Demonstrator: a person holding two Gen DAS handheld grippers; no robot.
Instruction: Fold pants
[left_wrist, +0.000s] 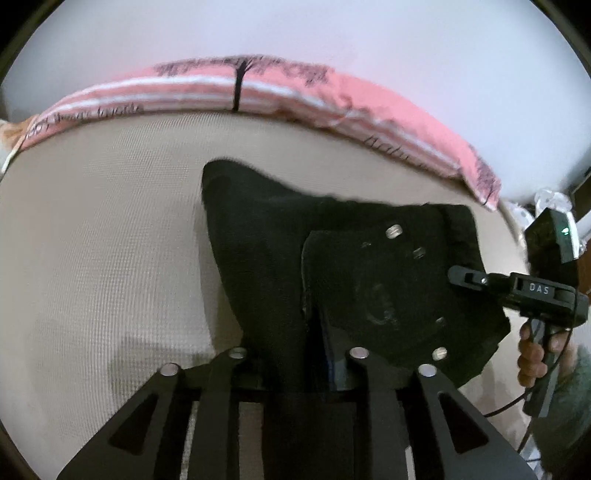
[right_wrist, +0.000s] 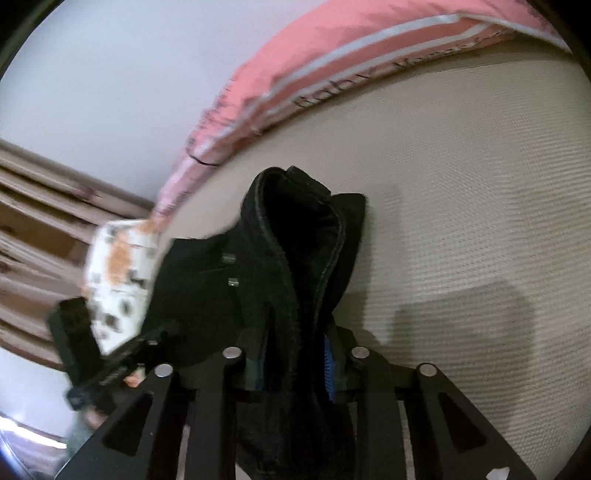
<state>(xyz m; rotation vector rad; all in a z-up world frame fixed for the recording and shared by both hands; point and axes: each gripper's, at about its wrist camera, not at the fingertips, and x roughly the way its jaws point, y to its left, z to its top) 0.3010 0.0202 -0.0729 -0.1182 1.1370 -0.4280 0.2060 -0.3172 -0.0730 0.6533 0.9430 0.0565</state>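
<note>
The black pants (left_wrist: 266, 236) are held up off a beige bed (left_wrist: 92, 240). My left gripper (left_wrist: 314, 332) is shut on the pants' fabric, with the rivets and back pocket (left_wrist: 380, 291) showing on its right. My right gripper (left_wrist: 465, 277) shows at the right of the left wrist view, pinching the pants' waist edge. In the right wrist view my right gripper (right_wrist: 295, 343) is shut on a thick fold of the pants (right_wrist: 306, 229), which bunch upward between the fingers. The left gripper (right_wrist: 155, 338) shows at the lower left there, at the pants' other end.
A pink striped pillow (left_wrist: 258, 92) lies along the far edge of the bed against a white wall (left_wrist: 332, 33). A white and orange patterned cloth (right_wrist: 118, 273) sits at the bed's corner. Wooden furniture (right_wrist: 33, 221) stands at the left in the right wrist view.
</note>
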